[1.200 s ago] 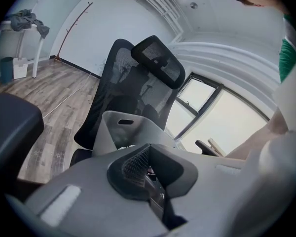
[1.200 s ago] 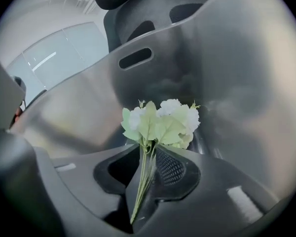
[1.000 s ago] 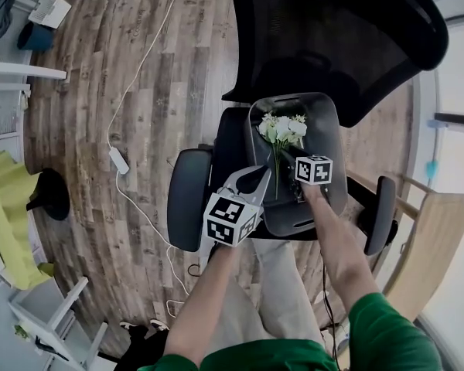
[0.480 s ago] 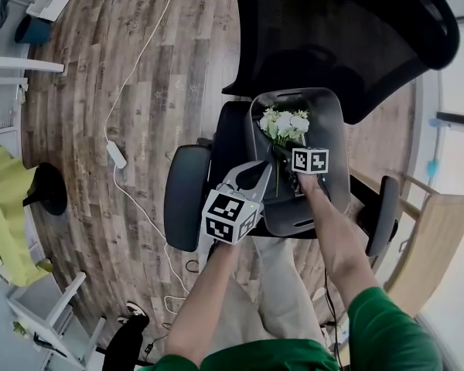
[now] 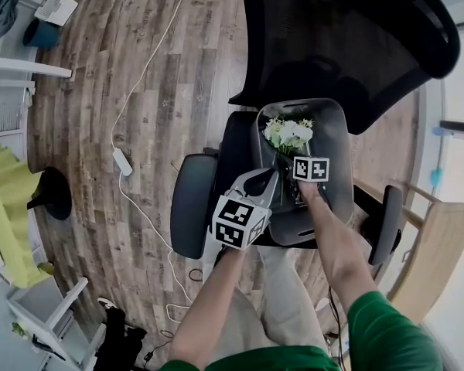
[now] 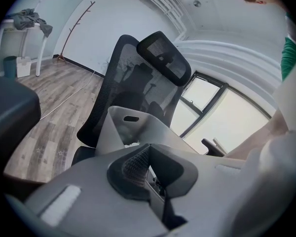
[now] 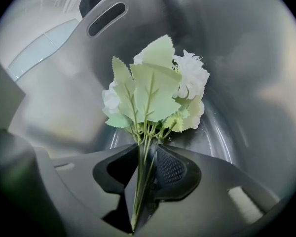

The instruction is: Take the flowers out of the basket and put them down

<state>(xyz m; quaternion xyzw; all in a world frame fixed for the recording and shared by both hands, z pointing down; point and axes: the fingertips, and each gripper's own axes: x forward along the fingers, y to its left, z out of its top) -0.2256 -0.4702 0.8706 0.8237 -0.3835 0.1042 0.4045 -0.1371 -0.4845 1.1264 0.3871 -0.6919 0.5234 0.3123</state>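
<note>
A small bunch of white flowers (image 5: 288, 134) with green leaves lies in the grey plastic basket (image 5: 332, 137) on the seat of an office chair. My right gripper (image 5: 295, 179) reaches down into the basket. In the right gripper view its jaws have just been closing, and my right gripper (image 7: 147, 154) now pinches the green stems, with the flowers (image 7: 158, 88) fanned out just beyond the tips. My left gripper (image 5: 263, 182) sits at the basket's near left rim. In the left gripper view my left gripper (image 6: 149, 154) is shut on that edge of the basket (image 6: 128, 127).
The black office chair has a mesh backrest (image 5: 348, 37) behind the basket and armrests at the left (image 5: 192, 207) and right (image 5: 385, 222). A white cable (image 5: 139, 76) with an adapter (image 5: 122, 161) crosses the wooden floor. A wooden table edge (image 5: 441, 246) stands at the right.
My right gripper has sunk a little deeper into the basket, onto the stems. The flowers, the basket and my left gripper have stayed where they were.
</note>
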